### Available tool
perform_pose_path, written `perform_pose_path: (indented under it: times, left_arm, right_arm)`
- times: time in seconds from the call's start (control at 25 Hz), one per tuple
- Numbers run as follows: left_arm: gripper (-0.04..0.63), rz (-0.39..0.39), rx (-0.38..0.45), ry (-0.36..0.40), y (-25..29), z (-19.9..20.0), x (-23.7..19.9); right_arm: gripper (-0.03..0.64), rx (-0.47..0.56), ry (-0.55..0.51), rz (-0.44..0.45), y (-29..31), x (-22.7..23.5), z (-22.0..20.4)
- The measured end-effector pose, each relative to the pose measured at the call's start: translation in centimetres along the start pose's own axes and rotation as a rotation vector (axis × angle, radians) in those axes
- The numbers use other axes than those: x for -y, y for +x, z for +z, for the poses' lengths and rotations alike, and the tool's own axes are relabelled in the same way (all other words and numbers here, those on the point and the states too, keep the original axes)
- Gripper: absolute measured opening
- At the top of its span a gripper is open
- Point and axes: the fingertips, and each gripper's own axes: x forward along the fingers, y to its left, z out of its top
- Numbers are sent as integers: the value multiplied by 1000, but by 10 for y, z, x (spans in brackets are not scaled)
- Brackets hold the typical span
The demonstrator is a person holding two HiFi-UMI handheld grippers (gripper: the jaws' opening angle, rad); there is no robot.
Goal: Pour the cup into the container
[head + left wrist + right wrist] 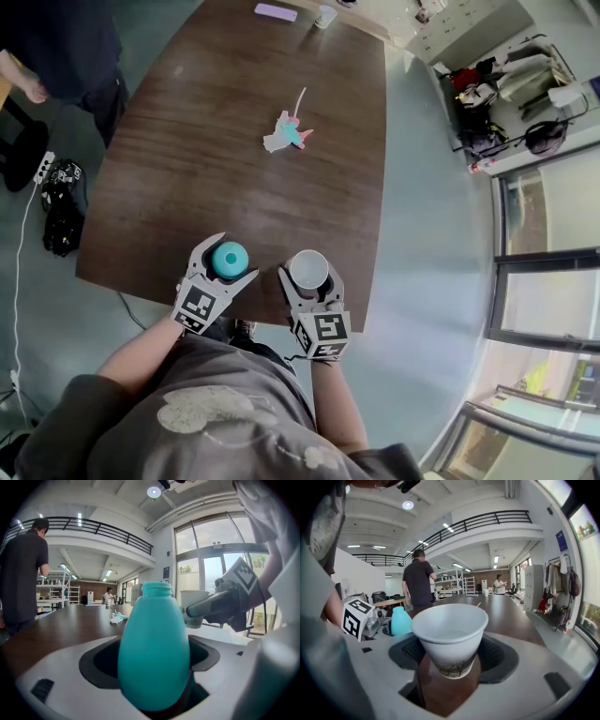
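Teal bottle [153,639] base out of sight inside the left claw [232,255]; bystander [56,42] mostly beyond the edge.

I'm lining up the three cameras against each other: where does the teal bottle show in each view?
Head view: the teal bottle is at lower middle, between the left tool's jaws.
Left gripper view: the bottle fills the centre, standing between the jaws.
Right gripper view: the bottle is small, left of centre.
Shared landmark: the white paper cup, just right of the bottle in all three views.

Left gripper [234,255] clasps the bottle [153,658]; right gripper [308,272] clasps the cup [450,634].
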Motion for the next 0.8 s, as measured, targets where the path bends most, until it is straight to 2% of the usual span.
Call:
perform_pose_path:
  times: [0.32,0.56,0.8]
  left_arm:
    - [408,-1,4,13,0,-1,2]
    - [408,-6,9,17,1,-1,2]
    - [408,-10,12,20,0,0,1]
  right_arm:
    - [313,-10,-124,144,1,-43,44]
    - [311,-57,-253,159,5,-60,58]
    - [311,-150,-346,148,13,-66,49]
